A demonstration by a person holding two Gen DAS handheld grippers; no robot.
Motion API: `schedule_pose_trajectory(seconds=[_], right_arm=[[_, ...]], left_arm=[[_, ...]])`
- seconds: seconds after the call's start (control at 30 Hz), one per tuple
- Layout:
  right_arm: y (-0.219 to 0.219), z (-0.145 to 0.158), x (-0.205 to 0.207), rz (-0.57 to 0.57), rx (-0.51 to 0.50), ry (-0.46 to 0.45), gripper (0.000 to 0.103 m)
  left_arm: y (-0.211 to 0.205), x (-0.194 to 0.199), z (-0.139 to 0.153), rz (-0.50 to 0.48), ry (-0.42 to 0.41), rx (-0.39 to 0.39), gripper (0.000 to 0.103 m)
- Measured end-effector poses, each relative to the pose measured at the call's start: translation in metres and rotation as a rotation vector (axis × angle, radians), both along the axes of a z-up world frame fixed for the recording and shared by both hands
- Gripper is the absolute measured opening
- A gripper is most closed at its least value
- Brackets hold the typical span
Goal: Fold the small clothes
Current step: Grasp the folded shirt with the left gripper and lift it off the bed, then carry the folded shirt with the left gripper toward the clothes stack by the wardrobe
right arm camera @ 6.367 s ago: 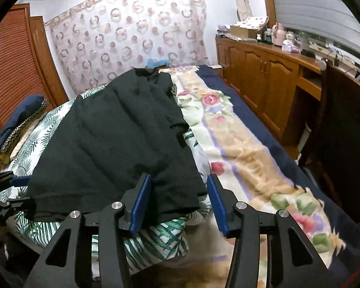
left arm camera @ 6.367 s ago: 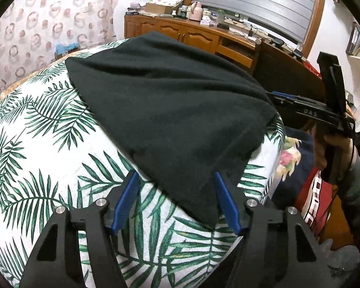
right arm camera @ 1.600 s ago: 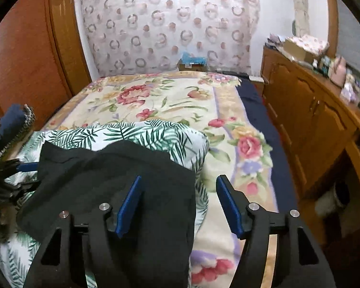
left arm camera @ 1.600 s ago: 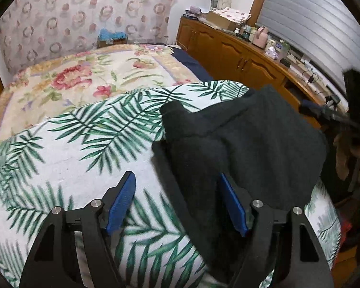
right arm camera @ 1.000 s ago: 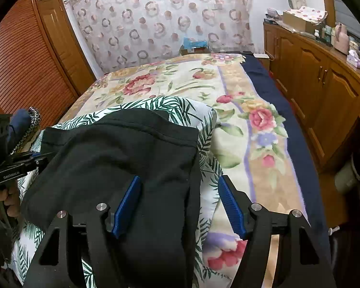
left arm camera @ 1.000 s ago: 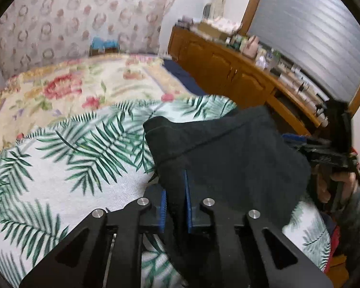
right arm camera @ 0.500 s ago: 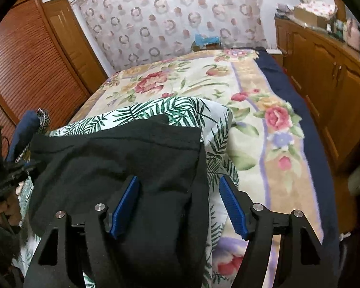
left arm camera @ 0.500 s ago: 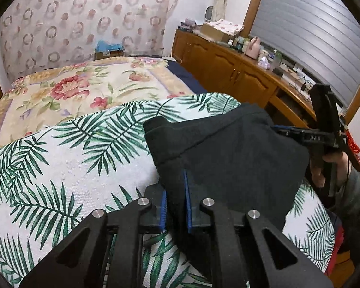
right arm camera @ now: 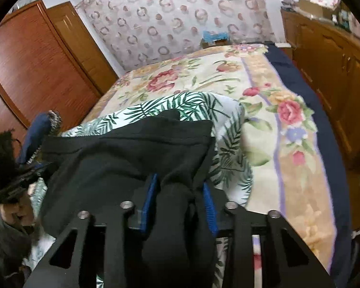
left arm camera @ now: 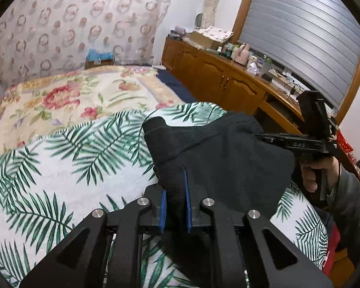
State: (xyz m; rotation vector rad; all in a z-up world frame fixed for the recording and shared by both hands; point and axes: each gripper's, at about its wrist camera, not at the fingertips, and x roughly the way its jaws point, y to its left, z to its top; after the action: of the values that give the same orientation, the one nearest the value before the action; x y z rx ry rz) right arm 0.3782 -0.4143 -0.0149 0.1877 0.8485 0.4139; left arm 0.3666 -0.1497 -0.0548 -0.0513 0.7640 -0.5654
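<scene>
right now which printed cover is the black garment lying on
The palm-leaf cover, green fronds on white; the floral cover lies bare farther back.

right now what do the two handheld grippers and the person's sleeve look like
Both the left gripper and right gripper are matte black plastic frames with silver round bolts and flat blue finger pads. Seen side-on, the right gripper has pale lettering, too small to read, and a thin dark cable behind it. The sleeve is dark grey.
</scene>
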Motion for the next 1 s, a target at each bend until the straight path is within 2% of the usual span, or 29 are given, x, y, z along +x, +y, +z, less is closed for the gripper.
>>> schedule_pose_trajectory(seconds=[0.03,0.1,0.23,0.43,0.67,1.0], right_arm=[[0.000,0.002,-0.002,0.002,-0.004,-0.011,0.017],[0.004,0.004,-0.006,0.005,-0.027,-0.030,0.014],[0.013,0.011,-0.018,-0.002,-0.086,-0.079,0.011],[0.017,0.033,-0.040,-0.022,-0.115,-0.183,0.010],[0.034,0.053,-0.063,0.013,-0.181,-0.277,0.010],[0.076,0.070,-0.084,0.096,-0.205,-0.387,0.010]], left_arm=[[-0.002,-0.002,0.003,-0.004,-0.009,-0.002,0.013],[-0.005,-0.006,0.010,-0.013,-0.024,-0.009,0.013],[-0.008,-0.015,0.023,-0.028,-0.057,-0.030,0.013],[-0.006,-0.029,0.047,-0.039,-0.106,-0.058,0.013],[0.003,-0.043,0.063,-0.032,-0.150,-0.075,0.013],[0.050,-0.071,0.091,0.034,-0.230,-0.096,0.013]])
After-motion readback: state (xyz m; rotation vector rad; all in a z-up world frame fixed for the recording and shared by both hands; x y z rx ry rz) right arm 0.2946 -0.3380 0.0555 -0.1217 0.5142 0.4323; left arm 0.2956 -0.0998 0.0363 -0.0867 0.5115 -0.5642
